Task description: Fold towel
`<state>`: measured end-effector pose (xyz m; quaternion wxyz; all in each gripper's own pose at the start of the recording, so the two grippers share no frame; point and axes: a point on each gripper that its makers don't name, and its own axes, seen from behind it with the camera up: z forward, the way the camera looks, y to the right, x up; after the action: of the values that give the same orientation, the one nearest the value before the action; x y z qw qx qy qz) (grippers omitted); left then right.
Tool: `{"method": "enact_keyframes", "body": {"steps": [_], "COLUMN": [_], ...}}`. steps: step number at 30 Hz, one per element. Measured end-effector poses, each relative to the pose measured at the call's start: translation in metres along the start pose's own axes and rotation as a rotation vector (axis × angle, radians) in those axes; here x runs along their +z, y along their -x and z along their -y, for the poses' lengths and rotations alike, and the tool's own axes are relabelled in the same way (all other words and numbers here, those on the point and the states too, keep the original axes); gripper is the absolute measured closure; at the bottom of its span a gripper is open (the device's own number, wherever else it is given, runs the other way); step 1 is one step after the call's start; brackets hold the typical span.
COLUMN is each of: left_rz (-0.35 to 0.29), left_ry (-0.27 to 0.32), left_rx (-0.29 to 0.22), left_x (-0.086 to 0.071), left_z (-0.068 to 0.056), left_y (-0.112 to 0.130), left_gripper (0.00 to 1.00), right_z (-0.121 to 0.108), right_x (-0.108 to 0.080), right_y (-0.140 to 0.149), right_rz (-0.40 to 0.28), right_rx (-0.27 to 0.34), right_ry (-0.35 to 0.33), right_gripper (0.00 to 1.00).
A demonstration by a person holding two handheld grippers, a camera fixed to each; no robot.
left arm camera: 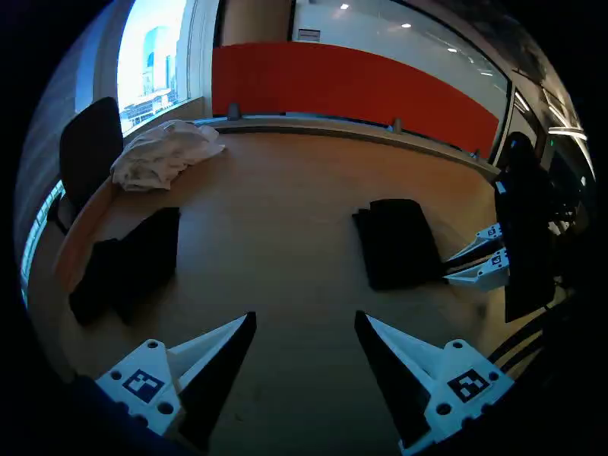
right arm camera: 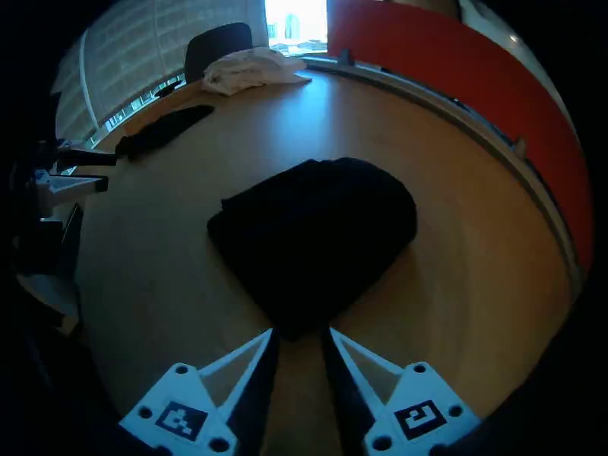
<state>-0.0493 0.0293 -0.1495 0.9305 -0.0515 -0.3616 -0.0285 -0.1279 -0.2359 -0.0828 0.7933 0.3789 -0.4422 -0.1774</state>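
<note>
**Differences between views.** The left gripper view takes in the folded black towel from the side. It lies right of centre on the round light-wood table, and the right gripper meets it from the right. A second, loosely laid black cloth lies near the table's left edge. The right gripper view looks across the same towel from directly behind it. This view shows the left gripper well apart at the far left, over the table edge.

Both views record a crumpled white cloth at the far side, a black office chair beyond it, and a red partition panel along the far rim.

**Left gripper**: jaws spread wide over bare table and holding nothing. The towel lies ahead of it and to its right, apart from it.

**Right gripper**: jaws set narrow. The towel's near corner reaches into the gap between the fingertips. It cannot be told whether both fingers press on the cloth. The towel rests flat on the table.
</note>
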Motion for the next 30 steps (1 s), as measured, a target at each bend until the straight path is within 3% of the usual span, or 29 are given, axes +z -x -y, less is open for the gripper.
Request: {"method": "enact_keyframes", "body": {"steps": [10, 20, 30], "left_rz": [0.001, 0.001, -0.006], "left_ry": [0.001, 0.004, 0.007], "left_rx": [0.003, 0.001, -0.002], "left_x": [-0.001, -0.001, -0.002], "left_z": [0.000, 0.000, 0.002], "left_y": [0.000, 0.000, -0.003], "left_gripper": [0.04, 0.04, 0.04], "right_z": [0.001, -0.001, -0.009], "right_x": [-0.002, -0.005, -0.018], "right_y": [0.001, -0.002, -0.028], "right_rz": [-0.005, -0.013, -0.061], "right_rx": [0.007, -0.002, -0.030], "right_ry": [-0.002, 0.001, 0.012], "right_gripper": [0.94, 0.96, 0.96]}}
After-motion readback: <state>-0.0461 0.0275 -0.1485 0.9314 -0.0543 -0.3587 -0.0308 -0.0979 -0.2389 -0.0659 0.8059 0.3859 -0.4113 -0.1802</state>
